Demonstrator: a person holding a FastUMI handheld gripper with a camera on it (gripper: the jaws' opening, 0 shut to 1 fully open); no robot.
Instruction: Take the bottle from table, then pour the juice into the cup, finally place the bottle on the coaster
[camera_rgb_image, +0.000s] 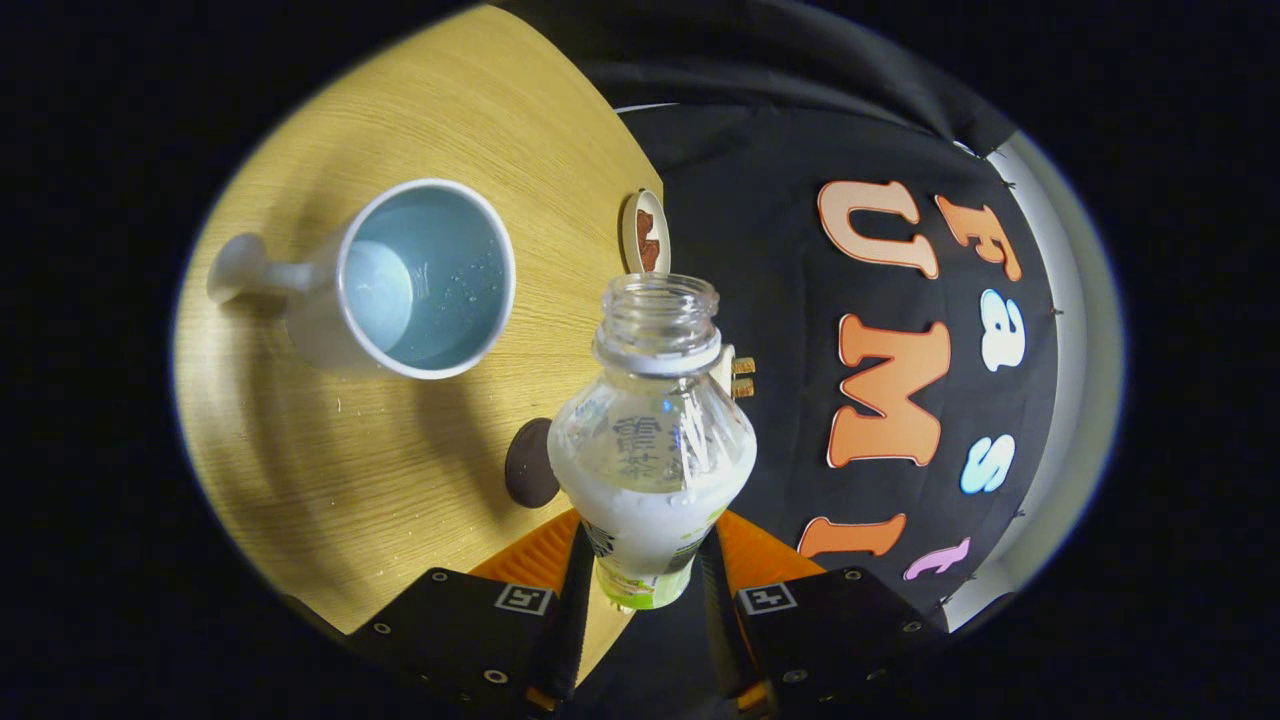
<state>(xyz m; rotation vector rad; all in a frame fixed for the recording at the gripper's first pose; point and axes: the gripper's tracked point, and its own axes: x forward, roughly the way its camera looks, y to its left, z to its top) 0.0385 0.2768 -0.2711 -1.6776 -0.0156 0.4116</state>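
Dim booth, warm light on table (400, 450), soft shadows, fisheye-bent edges, sharp focus.

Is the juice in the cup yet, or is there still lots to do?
Done: the bottle is off the table, squeezed between both fingers of the gripper, cap off. In hand: it's tipped with its open mouth beside the cup, not over it, and no juice is flowing. I can't tell what's inside the cup. Left: finish pouring if needed, then put the bottle on the dark round coaster.
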